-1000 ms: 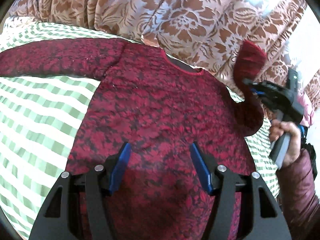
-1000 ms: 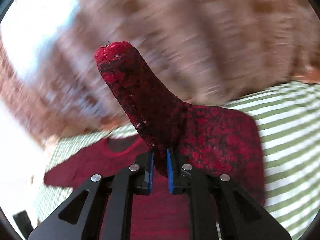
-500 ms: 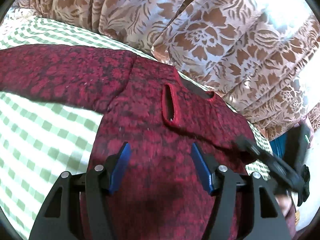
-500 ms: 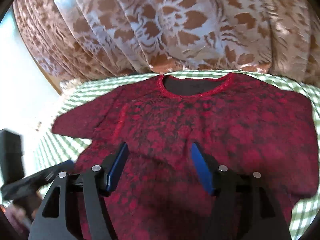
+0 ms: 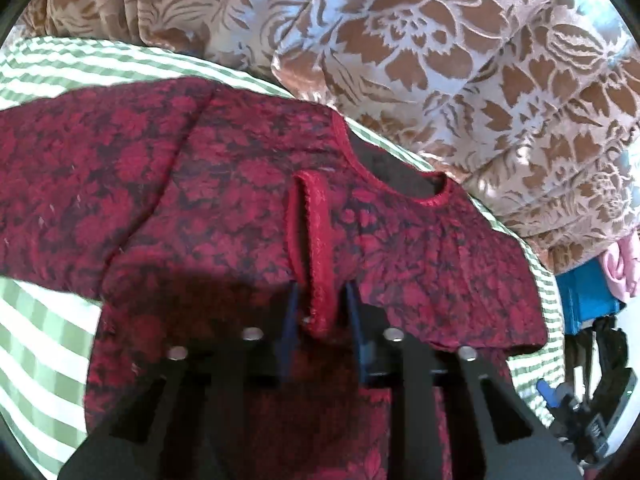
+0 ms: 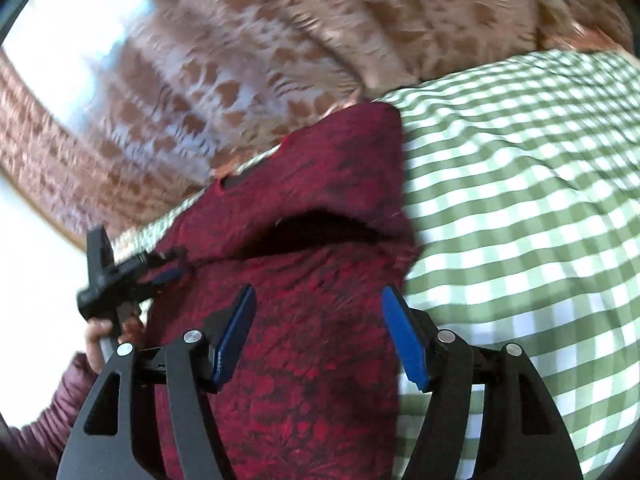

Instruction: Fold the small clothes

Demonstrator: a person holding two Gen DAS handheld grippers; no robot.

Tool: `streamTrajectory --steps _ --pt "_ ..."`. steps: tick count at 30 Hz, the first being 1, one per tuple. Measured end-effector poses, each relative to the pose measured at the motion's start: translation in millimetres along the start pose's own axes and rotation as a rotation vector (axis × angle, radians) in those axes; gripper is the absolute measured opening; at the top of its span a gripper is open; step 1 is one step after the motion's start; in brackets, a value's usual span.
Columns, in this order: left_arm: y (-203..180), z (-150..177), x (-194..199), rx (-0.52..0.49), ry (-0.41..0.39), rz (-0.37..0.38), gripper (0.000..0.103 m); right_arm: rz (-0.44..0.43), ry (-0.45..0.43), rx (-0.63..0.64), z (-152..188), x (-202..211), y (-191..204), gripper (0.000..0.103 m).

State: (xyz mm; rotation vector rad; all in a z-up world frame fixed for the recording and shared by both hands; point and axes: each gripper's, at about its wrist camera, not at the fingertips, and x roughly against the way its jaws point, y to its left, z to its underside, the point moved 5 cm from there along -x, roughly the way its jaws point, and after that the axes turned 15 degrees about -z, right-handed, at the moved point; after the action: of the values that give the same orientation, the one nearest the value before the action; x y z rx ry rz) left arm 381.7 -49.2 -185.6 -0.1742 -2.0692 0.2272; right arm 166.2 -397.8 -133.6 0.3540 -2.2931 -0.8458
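Note:
A dark red floral knit sweater (image 5: 200, 220) lies face up on the checked sheet, neckline (image 5: 400, 196) toward the curtain. One sleeve is folded across the chest, and its ribbed cuff (image 5: 320, 240) runs down between the blue pads of my left gripper (image 5: 322, 300). Those jaws are closing and the pads touch the cuff's end. The other sleeve (image 5: 60, 180) stretches out to the left. In the right wrist view my right gripper (image 6: 318, 296) stands open above the sweater (image 6: 312, 360) near its folded shoulder, holding nothing. My left gripper (image 6: 160, 276) shows there at the left, held by a hand (image 6: 100, 332).
A green and white checked sheet (image 6: 520, 200) covers the bed around the sweater. A brown floral curtain (image 5: 440, 60) hangs close behind the far edge. A blue box (image 5: 584, 296) and pink cloth (image 5: 624, 268) sit off the bed at the right.
The right gripper let go of the sleeve, now lying across the chest, opened and drew back toward the sweater's side. The left gripper moved forward to the cuff and closed on it.

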Motion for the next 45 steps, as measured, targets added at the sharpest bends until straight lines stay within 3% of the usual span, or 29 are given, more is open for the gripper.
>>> streamTrajectory --steps 4,9,16,18,21,23,24,29,34,37,40,45 --pt "7.1 -13.4 29.6 0.015 -0.103 -0.018 0.010 0.000 -0.051 0.008 -22.1 -10.4 2.5 0.063" --pt "18.8 -26.0 46.7 0.014 -0.167 -0.071 0.009 0.056 -0.006 0.062 -40.7 -59.3 9.9 0.058" --pt "43.8 -11.3 13.5 -0.029 -0.138 -0.254 0.004 0.324 0.083 0.165 -44.5 -128.6 -7.4 0.054" --pt "48.1 -1.4 -3.9 -0.051 -0.118 -0.273 0.007 0.370 0.063 0.213 -41.9 -135.1 -6.6 0.057" --pt "48.4 2.1 -0.2 -0.036 -0.134 -0.262 0.011 0.400 0.053 0.257 -38.4 -137.4 -6.0 0.058" --pt "54.2 8.0 6.7 -0.006 -0.124 -0.219 0.034 0.396 0.052 0.253 -38.9 -136.3 -7.5 0.059" --pt "57.6 11.0 12.1 0.014 -0.117 -0.190 0.037 0.395 0.050 0.253 -38.6 -135.9 -8.0 0.059" --pt "115.3 24.0 54.7 0.226 -0.139 -0.095 0.047 0.420 0.052 0.274 -38.4 -137.5 -7.7 0.060" --pt "214.9 35.8 92.4 0.431 -0.185 -0.145 0.058 0.431 0.055 0.283 -37.8 -138.3 -6.9 0.061" --pt "294.5 46.8 112.7 0.629 -0.210 -0.197 0.058 0.432 0.055 0.284 -37.5 -138.1 -6.5 0.061" --pt "349.7 52.3 120.6 0.781 -0.214 -0.168 0.058 0.438 0.055 0.289 -37.7 -137.5 -6.5 0.061" --pt "396.9 45.8 110.7 0.913 -0.185 -0.150 0.057 0.440 0.058 0.291 -38.9 -137.8 -6.8 0.062"
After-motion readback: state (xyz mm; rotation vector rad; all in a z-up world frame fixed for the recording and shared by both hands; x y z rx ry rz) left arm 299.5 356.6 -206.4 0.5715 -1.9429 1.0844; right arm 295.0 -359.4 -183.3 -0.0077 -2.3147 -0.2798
